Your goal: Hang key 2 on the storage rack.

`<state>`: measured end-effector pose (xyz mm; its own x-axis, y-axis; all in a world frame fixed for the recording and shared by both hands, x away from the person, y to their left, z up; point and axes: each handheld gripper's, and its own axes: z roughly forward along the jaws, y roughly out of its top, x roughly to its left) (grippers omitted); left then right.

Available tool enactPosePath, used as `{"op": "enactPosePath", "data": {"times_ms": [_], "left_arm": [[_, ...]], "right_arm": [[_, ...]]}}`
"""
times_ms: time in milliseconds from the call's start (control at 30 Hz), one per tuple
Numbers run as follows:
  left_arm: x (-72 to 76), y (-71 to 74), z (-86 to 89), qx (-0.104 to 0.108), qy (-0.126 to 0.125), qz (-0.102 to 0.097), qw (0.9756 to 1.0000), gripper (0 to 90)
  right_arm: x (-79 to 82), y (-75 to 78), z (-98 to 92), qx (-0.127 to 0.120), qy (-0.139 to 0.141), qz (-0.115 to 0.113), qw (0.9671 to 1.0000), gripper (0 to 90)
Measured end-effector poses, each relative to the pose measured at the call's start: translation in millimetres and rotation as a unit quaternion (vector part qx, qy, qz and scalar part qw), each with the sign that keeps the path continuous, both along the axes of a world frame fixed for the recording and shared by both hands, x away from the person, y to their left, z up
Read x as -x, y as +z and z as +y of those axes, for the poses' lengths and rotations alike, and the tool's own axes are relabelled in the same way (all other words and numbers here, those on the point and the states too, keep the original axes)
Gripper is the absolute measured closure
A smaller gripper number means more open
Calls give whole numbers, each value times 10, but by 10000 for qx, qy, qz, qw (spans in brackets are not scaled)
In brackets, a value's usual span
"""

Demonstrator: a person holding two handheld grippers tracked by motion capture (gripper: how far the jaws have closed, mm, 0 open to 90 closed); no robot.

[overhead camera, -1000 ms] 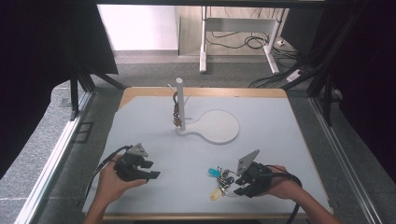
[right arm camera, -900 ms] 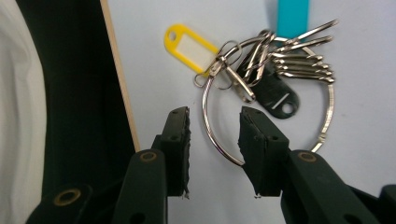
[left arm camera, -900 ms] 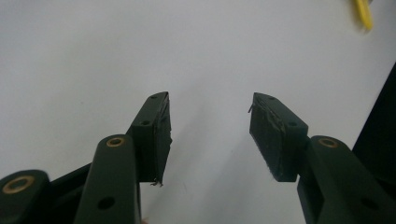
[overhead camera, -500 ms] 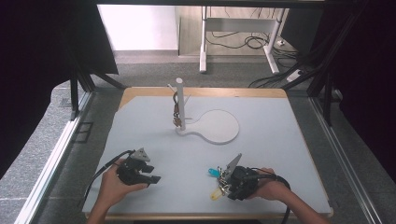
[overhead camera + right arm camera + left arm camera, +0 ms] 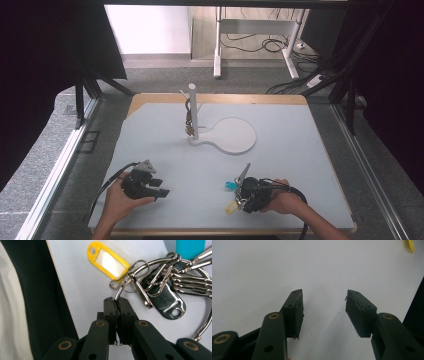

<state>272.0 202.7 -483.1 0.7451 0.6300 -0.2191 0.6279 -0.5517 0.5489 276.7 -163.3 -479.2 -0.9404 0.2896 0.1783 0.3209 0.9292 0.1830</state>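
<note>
In the high view, your right gripper (image 5: 240, 197) lies low on the surface (image 5: 300, 150) near its front edge, on a bunch of keys and tags (image 5: 233, 196); a white stand (image 5: 192, 112) with a peg and a round base stands well apart toward the far side, with another small bunch already hanging on it. Your left gripper (image 5: 161, 187) rests on the surface off to the left, away from the work. In the left gripper view, its fingers (image 5: 294, 312) are spread with nothing between them, just pale surface. In the right gripper view, your fingers (image 5: 110, 315) have just been closing and now pinch the big key ring (image 5: 119, 293) at its lower curve, beside the yellow tag (image 5: 108, 260) and the black tag (image 5: 165, 300). You look to be at the grasping step. Next, lift gently, check that the thin ring stays seated between the fingers, then carry it toward the stand's peg.
</note>
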Motion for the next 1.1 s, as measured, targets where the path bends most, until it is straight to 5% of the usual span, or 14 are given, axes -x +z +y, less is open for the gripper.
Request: {"op": "enactPosePath", "data": {"times_ms": [400,667,900,1100], "left_arm": [[14,-14,28,14,25,0,10000,488],[19,-6,42,-32,-20,-28,10000,488],[20,-12,37,-18,-10,-31,10000,488],[20,-15,39,-23,-16,-39,10000,488]], "right_arm": [[-171,310,-124,-513,-434,253,9974,874],[-345,593,-280,-1196,-788,365,9890,880],[-443,743,-356,-1324,-901,330,9865,883],[-500,874,-332,-1110,-869,211,9898,883]]}}
